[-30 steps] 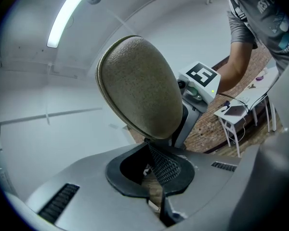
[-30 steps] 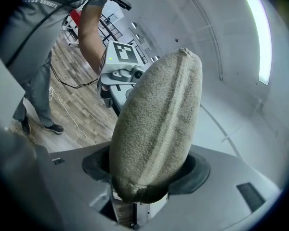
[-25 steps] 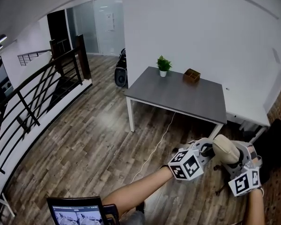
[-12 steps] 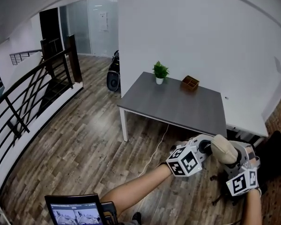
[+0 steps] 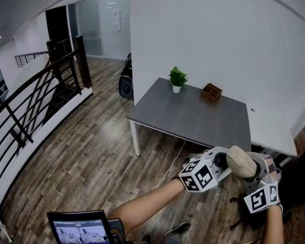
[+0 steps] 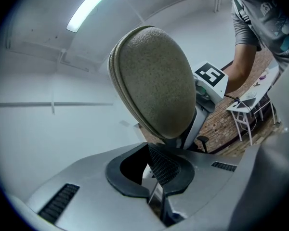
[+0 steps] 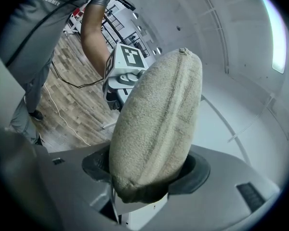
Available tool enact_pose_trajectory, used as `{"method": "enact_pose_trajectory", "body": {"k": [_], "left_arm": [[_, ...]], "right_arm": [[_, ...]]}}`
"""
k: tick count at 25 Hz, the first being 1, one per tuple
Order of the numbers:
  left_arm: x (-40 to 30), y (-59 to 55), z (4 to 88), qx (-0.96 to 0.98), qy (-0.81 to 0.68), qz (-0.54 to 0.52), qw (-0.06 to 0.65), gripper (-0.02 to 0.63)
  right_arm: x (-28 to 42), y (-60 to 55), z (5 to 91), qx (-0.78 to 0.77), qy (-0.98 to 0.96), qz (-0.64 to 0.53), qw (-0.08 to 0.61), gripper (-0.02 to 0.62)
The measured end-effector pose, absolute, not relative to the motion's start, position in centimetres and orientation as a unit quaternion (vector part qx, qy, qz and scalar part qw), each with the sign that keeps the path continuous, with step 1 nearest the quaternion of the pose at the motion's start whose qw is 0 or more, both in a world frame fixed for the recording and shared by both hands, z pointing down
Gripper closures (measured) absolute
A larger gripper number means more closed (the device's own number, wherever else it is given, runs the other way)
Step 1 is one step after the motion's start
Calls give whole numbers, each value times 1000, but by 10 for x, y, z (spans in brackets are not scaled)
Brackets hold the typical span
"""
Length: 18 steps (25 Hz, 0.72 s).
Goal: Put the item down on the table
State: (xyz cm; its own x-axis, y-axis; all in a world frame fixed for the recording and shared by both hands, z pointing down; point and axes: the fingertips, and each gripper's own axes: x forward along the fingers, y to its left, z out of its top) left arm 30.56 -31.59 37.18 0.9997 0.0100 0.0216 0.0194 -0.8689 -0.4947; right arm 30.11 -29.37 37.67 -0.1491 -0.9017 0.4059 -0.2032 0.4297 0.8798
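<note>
Beige pouch (image 7: 154, 124) pinched at lower end by right gripper (image 5: 254, 179), long axis running out along its jaws. Left gripper (image 6: 156, 177) jaws pressed together, empty, just beside pouch. Pouch short of grey table (image 5: 193, 111), off its near edge; likely forward carry by right.

The beige oval pouch of coarse woven fabric (image 5: 242, 161) is up in the air, low at the right of the head view and well apart from the table. It is plump and rounded, with a raised seam running lengthwise round its edge. Its lower end is clamped between the jaws of the right gripper (image 7: 144, 174), and it stands up out of them, leaning slightly. The grey rectangular table with white legs (image 5: 193, 113) stands farther ahead, its top level.
</note>
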Motion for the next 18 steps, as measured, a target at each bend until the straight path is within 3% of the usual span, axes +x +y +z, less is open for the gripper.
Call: {"method": "enact_pose_trajectory", "body": {"k": [5,11,18], "left_arm": [[324,-337,365,-966,-2,-16,256,609],[437,-414,382,-967,3,-28,254,609],[511,-464,376,-965,17,-33,258,609]], "right_arm": [[320,-315,372,408,-684,-344,497,330],[433,-395,392,400,-695,-339,492,330],[509,-448,385,394,-701,-350,480,330]]}}
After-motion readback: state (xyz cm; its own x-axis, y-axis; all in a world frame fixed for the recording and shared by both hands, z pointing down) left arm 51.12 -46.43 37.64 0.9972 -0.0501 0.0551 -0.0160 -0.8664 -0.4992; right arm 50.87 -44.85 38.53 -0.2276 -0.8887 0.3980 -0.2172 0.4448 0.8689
